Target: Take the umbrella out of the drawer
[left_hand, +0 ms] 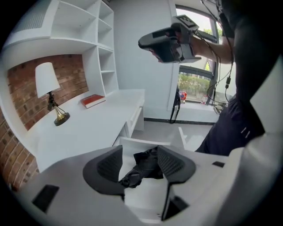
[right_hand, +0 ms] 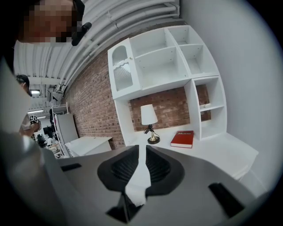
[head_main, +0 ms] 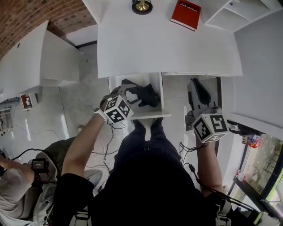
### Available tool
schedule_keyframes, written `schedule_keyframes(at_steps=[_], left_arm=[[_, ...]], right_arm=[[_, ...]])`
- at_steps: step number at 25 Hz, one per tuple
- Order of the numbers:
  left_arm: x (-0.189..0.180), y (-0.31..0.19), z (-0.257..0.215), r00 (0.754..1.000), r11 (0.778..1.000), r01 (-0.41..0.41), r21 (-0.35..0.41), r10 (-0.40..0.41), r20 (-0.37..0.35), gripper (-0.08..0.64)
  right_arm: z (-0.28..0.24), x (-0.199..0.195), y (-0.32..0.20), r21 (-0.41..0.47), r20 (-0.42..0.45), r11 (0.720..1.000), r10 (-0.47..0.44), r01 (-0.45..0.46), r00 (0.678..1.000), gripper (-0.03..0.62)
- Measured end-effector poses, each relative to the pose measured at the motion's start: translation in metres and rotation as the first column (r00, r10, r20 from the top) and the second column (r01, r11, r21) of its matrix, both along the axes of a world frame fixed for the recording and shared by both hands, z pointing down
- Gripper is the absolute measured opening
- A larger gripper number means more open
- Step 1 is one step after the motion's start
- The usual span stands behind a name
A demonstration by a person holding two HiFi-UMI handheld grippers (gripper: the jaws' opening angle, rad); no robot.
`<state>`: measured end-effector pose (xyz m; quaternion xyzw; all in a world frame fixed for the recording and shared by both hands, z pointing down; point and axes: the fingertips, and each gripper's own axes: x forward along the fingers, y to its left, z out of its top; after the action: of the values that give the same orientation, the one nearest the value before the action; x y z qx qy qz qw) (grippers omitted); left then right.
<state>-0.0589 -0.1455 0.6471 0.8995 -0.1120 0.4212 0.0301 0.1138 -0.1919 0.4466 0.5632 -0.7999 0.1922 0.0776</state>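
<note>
Head view first: the white desk (head_main: pixel 168 44) runs across the top, a red book (head_main: pixel 185 14) and a brass lamp base (head_main: pixel 142 6) on it. Under its edge the drawer (head_main: pixel 152 114) stands pulled open, and the black umbrella (head_main: pixel 145 95) lies crumpled inside. The left gripper (head_main: pixel 131 92) reaches into the drawer, right at the umbrella's near side. The right gripper (head_main: pixel 197 86) is off to the right, outside the drawer, pointing at the desk front.

Over to the left gripper view: the left gripper (left_hand: pixel 139 151) has its jaws spread wide, and the umbrella (left_hand: pixel 143 165) sits between them, dark folds bunched up on the drawer's white floor (left_hand: pixel 146 196). Whether the pads (left_hand: pixel 108 165) touch the fabric, I cannot tell. Up high the right gripper (left_hand: pixel 170 42) hangs in the air in the person's hand. The desk (left_hand: pixel 97 128) stretches away on the left, with the lamp (left_hand: pixel 49 88) and the red book (left_hand: pixel 93 100) by the brick wall (left_hand: pixel 22 106).

Right gripper view now: the right gripper (right_hand: pixel 140 152) has its jaws drawn in narrow, just a thin slit with nothing in it. Beyond stand the lamp (right_hand: pixel 149 119), the red book (right_hand: pixel 182 138) and white shelves (right_hand: pixel 168 62) against brick
</note>
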Motion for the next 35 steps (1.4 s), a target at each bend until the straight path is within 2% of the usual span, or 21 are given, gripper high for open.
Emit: schedule_keyframes(at_steps=[4, 9, 14, 16, 18, 23, 28, 29, 30, 32, 33, 34, 35], left_arm=[[0.013, 0.008, 0.034, 0.994, 0.996, -0.077, -0.038, 0.08, 0.074, 0.232], [0.029, 0.015, 0.072, 0.981, 0.988, -0.13, -0.086, 0.141, 0.131, 0.235], [0.042, 0.012, 0.105, 0.966, 0.979, -0.171, -0.112, 0.189, 0.178, 0.241], [0.044, 0.011, 0.118, 0.956, 0.974, -0.189, -0.127, 0.212, 0.203, 0.244], [0.041, 0.01, 0.133, 0.934, 0.964, -0.228, -0.137, 0.257, 0.25, 0.249], [0.031, 0.013, 0.166, 0.828, 0.912, -0.389, -0.131, 0.409, 0.383, 0.264], [0.021, 0.006, 0.198, 0.77, 0.883, -0.442, -0.159, 0.464, 0.437, 0.274], [0.019, 0.006, 0.204, 0.748, 0.87, -0.468, -0.153, 0.483, 0.455, 0.276], [0.016, 0.005, 0.211, 0.712, 0.848, -0.51, -0.142, 0.51, 0.483, 0.279], [0.009, 0.007, 0.228, 0.609, 0.777, -0.618, -0.119, 0.569, 0.553, 0.291], [0.006, 0.007, 0.237, 0.566, 0.746, -0.656, -0.114, 0.586, 0.579, 0.295], [0.004, 0.007, 0.244, 0.541, 0.729, -0.676, -0.113, 0.594, 0.595, 0.296], [0.003, 0.006, 0.25, 0.534, 0.725, -0.68, -0.112, 0.594, 0.602, 0.296]], right_arm=[[0.011, 0.021, 0.001, -0.025, 0.032, 1.0, 0.019, -0.018, 0.999, 0.041], [0.039, 0.056, 0.001, -0.086, 0.07, 0.994, 0.067, -0.061, 0.995, 0.034], [0.061, 0.075, 0.007, -0.132, 0.077, 0.989, 0.079, -0.069, 0.994, 0.023], [0.065, 0.08, 0.008, -0.144, 0.078, 0.987, 0.087, -0.075, 0.993, 0.021], [0.068, 0.086, 0.008, -0.148, 0.079, 0.986, 0.095, -0.083, 0.992, 0.021], [0.077, 0.101, 0.011, -0.175, 0.072, 0.979, 0.118, -0.103, 0.99, 0.021], [0.096, 0.105, 0.009, -0.218, 0.08, 0.969, 0.134, -0.114, 0.988, 0.021], [0.099, 0.106, 0.01, -0.226, 0.079, 0.967, 0.138, -0.117, 0.987, 0.021], [0.103, 0.107, 0.011, -0.234, 0.076, 0.965, 0.143, -0.121, 0.987, 0.021], [0.113, 0.112, 0.012, -0.25, 0.062, 0.959, 0.151, -0.131, 0.987, 0.021], [0.118, 0.114, 0.011, -0.256, 0.053, 0.957, 0.153, -0.135, 0.987, 0.021], [0.122, 0.116, 0.01, -0.26, 0.046, 0.956, 0.155, -0.138, 0.987, 0.021], [0.125, 0.117, 0.01, -0.265, 0.042, 0.954, 0.157, -0.14, 0.987, 0.021]])
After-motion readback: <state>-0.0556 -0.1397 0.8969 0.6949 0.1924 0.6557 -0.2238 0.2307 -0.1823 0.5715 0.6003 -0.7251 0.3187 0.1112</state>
